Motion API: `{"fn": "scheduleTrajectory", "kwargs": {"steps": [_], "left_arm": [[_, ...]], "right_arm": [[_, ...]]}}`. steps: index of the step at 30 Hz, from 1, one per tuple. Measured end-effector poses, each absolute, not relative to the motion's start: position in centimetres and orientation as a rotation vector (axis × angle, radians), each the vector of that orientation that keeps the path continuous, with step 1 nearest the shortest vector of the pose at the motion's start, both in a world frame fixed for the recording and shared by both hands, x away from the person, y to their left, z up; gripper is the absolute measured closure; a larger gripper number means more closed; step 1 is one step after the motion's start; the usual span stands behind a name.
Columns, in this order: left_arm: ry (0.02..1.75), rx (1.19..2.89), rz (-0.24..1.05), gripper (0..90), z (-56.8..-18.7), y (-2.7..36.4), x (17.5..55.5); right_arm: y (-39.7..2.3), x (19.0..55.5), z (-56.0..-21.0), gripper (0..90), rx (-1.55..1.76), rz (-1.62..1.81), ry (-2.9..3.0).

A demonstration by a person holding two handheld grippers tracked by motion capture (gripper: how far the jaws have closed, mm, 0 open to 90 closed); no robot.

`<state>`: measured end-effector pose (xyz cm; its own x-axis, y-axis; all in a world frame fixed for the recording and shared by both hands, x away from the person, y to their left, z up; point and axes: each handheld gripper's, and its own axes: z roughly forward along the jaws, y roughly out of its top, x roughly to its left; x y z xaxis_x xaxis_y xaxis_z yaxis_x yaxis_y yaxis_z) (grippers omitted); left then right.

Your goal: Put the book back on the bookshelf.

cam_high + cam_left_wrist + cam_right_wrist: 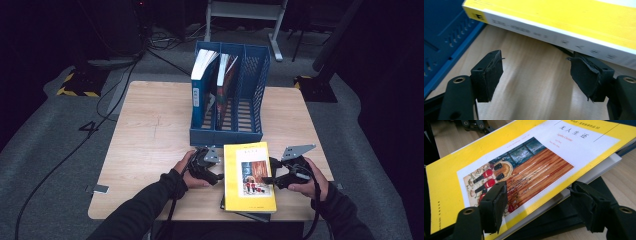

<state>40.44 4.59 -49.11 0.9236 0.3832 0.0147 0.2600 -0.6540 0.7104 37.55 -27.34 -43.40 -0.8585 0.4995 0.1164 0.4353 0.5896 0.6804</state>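
In the high view, a yellow paperback book with a white panel and a picture on its cover (pixel 249 176) lies flat at the near edge of the pale wooden surface (pixel 150 135), on top of a dark flat thing of which a thin edge shows beneath it. Just behind it stands a blue plastic slatted file rack with three compartments (pixel 252 95); a blue-spined book (pixel 199 87) leans in the left compartment and a dark red book (pixel 226 82) in the middle one. The left gripper (pixel 218 175) sits just beside the yellow book's left edge, and the right gripper (pixel 267 179) is at its right edge, each held in a hand with a dark sleeve.

In the left gripper view, the two black fingers (pixel 487 75) stand spread wide with bare wood between them. The book's white-and-yellow spine (pixel 554 35) runs across just beyond the tips, not between them. The blue rack's wall (pixel 444 37) is at the left.

In the right gripper view, the fingers (pixel 495 205) are spread around the book's near edge: one above the cover, the other beside the page block and the dark thing below. Neither pad clearly presses on it, so the book is straddled, not pinched.
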Motion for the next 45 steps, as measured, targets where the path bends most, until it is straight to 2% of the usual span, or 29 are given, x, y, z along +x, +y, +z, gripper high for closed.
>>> {"fn": "scheduleTrajectory", "kwargs": {"steps": [6,11,17,19,22,33,35,42,45], "left_arm": [[0.494,2.315,0.236,26.7,-49.3,4.5,41.4],[0.496,2.329,0.257,29.4,-49.5,4.2,41.7],[0.516,2.320,0.261,30.2,-49.5,4.3,42.0],[0.531,2.312,0.263,29.8,-49.5,4.5,42.0],[0.537,2.306,0.267,29.7,-49.5,4.6,42.2],[0.544,2.296,0.263,29.6,-49.4,4.7,42.3],[0.544,2.295,0.258,29.7,-49.3,4.7,42.3],[0.547,2.293,0.253,30.2,-49.2,4.7,42.6],[0.554,2.286,0.245,31.9,-49.3,4.7,42.8]], "right_arm": [[-27.2,38.3,-43.3,35.9,0.804,1.162,2.699],[-27.6,39.9,-44.3,45.1,0.930,1.263,2.664],[-28.0,40.0,-44.3,48.7,0.878,1.271,2.679],[-28.1,39.5,-44.4,46.9,0.858,1.202,2.719],[-27.7,38.8,-44.4,38.0,0.815,1.144,2.769],[-27.6,36.5,-43.6,33.0,0.843,0.938,2.943],[-27.1,36.7,-44.0,28.8,0.849,0.939,2.992],[-26.8,36.7,-43.5,28.7,0.805,0.913,2.973],[-27.1,36.8,-43.0,33.7,0.808,0.999,2.934]]}}
